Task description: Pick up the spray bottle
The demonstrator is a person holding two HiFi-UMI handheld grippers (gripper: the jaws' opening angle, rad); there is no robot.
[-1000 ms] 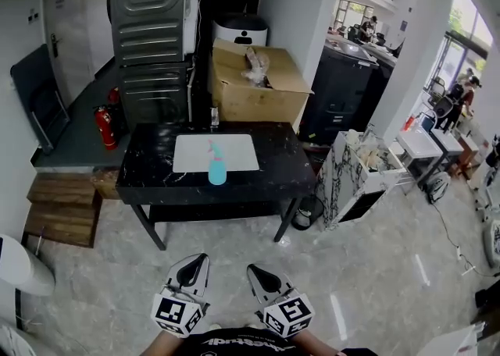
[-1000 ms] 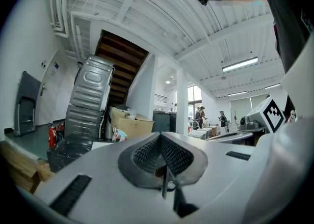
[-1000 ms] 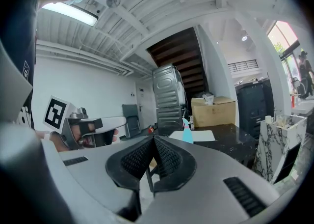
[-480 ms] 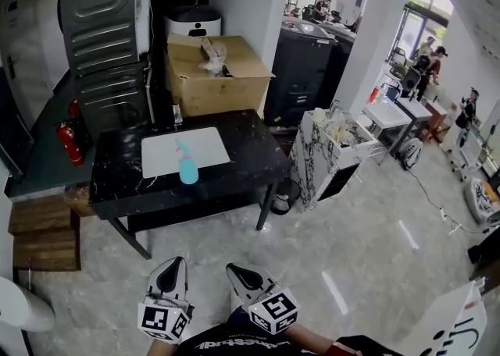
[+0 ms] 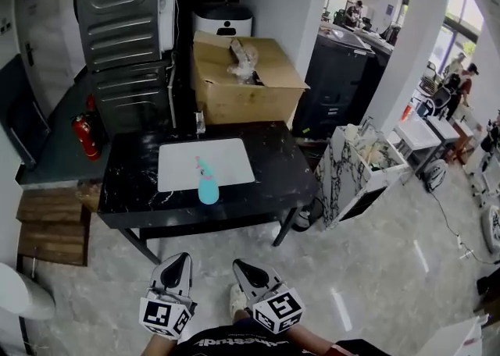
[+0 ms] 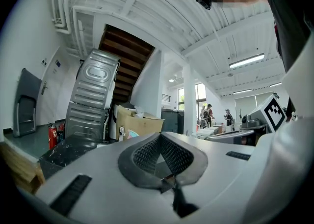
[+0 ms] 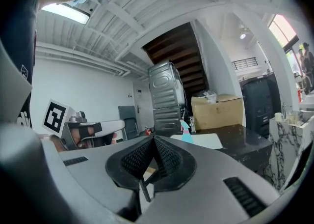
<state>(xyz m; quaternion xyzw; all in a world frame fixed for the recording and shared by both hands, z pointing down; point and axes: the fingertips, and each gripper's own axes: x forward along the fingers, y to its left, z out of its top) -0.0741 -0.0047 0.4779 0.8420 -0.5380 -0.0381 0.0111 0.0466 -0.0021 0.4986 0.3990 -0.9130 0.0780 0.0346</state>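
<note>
Both the left hand-held gripper (image 5: 180, 258) and the right hand-held gripper (image 5: 240, 265) have their jaws pressed together on nothing, as a second ago. They hang at 6 o'clock in the head view, with the hands behind them cut off by the frame edge. The bench (image 5: 133, 190) now looms slightly larger than before. One spray bottle (image 5: 207, 184) stands upright at 12 o'clock from the two grippers, on the 6 o'clock edge of the single white mat (image 5: 223, 161). In the left gripper view it is hard to make out.

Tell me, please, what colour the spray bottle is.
The spray bottle is turquoise with a pink nozzle, clearest in the head view.
</note>
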